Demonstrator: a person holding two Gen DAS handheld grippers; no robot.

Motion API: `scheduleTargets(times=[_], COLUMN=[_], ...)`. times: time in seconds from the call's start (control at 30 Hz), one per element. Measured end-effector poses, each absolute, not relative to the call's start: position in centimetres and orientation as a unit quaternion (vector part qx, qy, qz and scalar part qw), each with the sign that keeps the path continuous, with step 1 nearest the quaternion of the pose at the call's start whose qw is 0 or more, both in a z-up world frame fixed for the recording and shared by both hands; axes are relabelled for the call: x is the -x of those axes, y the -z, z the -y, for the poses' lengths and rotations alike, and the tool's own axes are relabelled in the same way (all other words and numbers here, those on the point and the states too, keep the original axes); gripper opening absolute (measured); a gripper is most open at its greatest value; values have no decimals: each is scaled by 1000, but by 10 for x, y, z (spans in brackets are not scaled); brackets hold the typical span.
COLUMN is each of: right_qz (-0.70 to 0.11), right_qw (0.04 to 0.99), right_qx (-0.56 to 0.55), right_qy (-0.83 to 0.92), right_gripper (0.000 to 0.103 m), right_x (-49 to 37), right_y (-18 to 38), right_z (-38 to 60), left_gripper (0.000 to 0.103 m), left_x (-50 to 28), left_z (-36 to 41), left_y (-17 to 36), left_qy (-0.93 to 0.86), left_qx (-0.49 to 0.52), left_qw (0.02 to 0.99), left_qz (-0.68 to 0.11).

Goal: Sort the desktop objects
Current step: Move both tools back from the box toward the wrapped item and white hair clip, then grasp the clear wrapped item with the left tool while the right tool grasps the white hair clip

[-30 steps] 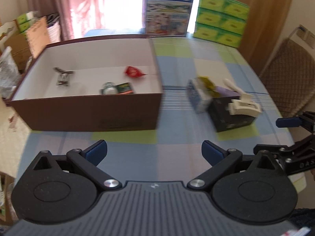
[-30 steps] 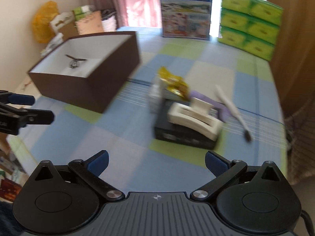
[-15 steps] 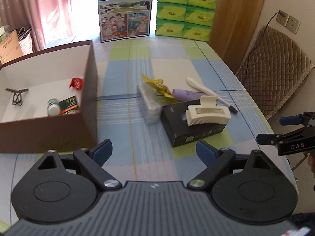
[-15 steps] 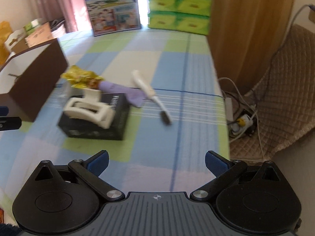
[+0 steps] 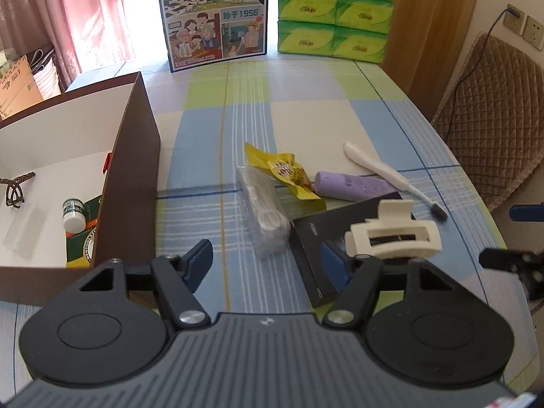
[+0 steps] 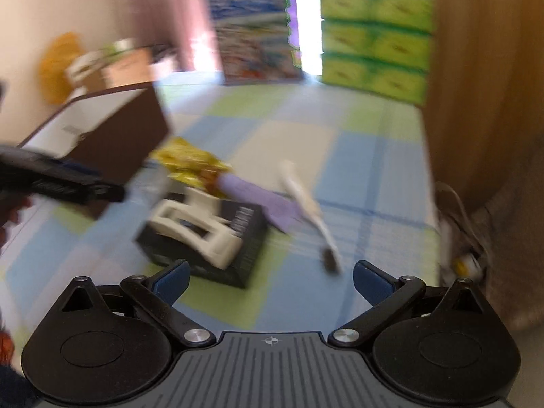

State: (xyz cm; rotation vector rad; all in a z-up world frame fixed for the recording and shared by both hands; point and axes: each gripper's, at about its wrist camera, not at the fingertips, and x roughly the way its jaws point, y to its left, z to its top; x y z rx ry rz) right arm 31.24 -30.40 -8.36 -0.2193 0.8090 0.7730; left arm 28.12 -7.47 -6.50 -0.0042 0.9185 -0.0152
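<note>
Beside the brown box [image 5: 132, 183], on its right, the unsorted things lie bunched on the checked table [image 5: 306, 115]: a clear packet [image 5: 265, 214], a yellow snack wrapper [image 5: 285, 173], a purple tube [image 5: 350, 187], a white brush [image 5: 391, 176] and a black carton [image 5: 326, 255] with a cream hair claw [image 5: 394, 234] resting on top of it. Inside the box already sit a small white bottle [image 5: 73, 214], a green packet [image 5: 83, 241] and a dark clip [image 5: 15, 192], so sorting looks partly done. Just right of the box the left gripper [image 5: 268, 261] hovers low, its fingers spread wide and holding nothing, probably lined up on the clear packet or the carton. Farther right of the box, the right gripper [image 6: 270, 280] is likewise wide open and empty, its view blurred, facing the carton and brush
</note>
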Motion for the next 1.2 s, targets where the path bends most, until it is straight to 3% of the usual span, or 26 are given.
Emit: scheduleTargets(times=[0.2,0.47,0.53,0.6,0.97,1.13,1.2], right_qz=[-346,-329,-328,-326,-356,-361,-362], right_qw=[813,797,796,800,858,865,867], right_qx=[169,209,208,207,113,93,89], right_qy=[-436,-462,-464,-459,-353,-335,-331], right_gripper=[77,67,59,44,42,42,42], right_x=[-309,-319,-321,-323,-353,-358,-358], right_y=[93,119,123,125,112,105,103], right_z=[262,221,218,217,245,258,263], left_gripper=[66,66,66,66,66,60,52], left_x=[-285,-288,-290,-294,-325,-345,-353], left_z=[66,61,61,62,69,72,73], left_y=[69,75,76,78,87,96,101], left_qy=[2,-5,-5,-5,-2,2,3], left_qx=[5,14,15,16,9,-2,-5], left_qw=[890,885,885,885,885,879,876], left_qz=[-456,-465,-465,-465,-466,-477,-483])
